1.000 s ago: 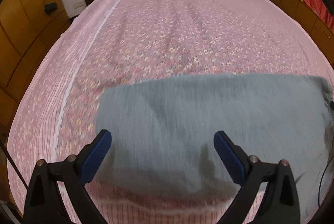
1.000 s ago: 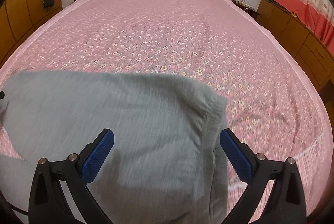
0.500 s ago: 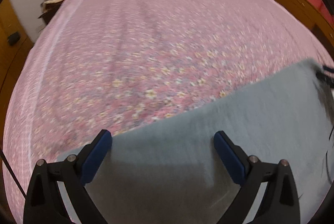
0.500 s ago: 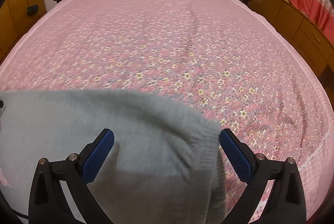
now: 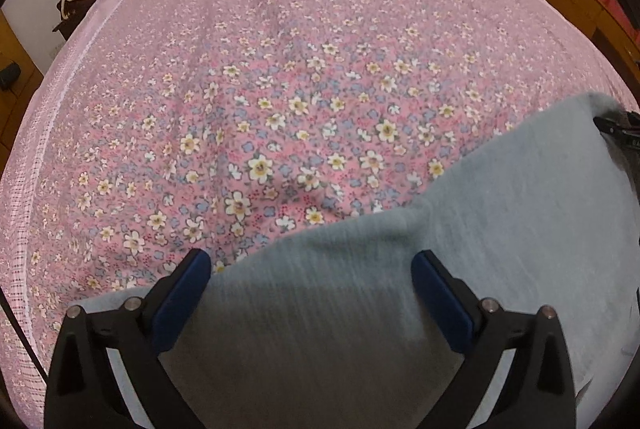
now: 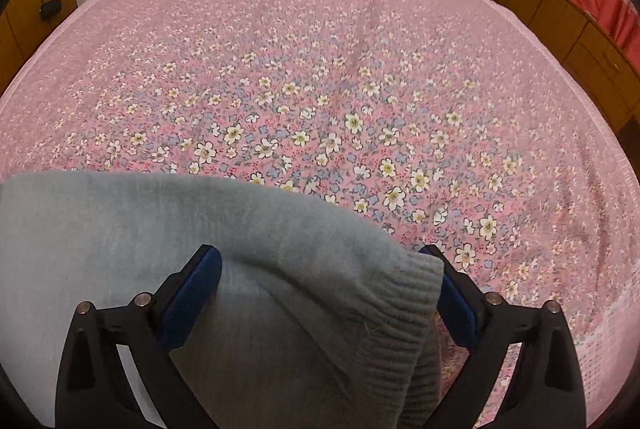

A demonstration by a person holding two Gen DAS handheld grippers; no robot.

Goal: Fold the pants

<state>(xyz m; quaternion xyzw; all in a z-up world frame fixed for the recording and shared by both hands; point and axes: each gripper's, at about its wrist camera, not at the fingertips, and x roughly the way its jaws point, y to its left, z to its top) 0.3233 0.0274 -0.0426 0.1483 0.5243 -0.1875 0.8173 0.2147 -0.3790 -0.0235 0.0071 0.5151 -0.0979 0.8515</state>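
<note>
We see grey pants (image 5: 460, 253) on floral bed (image 5: 280, 89), lower right of left frame, long axis rising toward right edge; ribbed hem (image 6: 404, 313) lower centre of right frame; left gripper (image 5: 310, 269) and right gripper (image 6: 330, 265) both spread apart over fabric

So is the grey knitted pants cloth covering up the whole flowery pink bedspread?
No, the grey knitted pants cover only the near edge, and most of the flowery pink bedspread lies bare beyond them.
</note>
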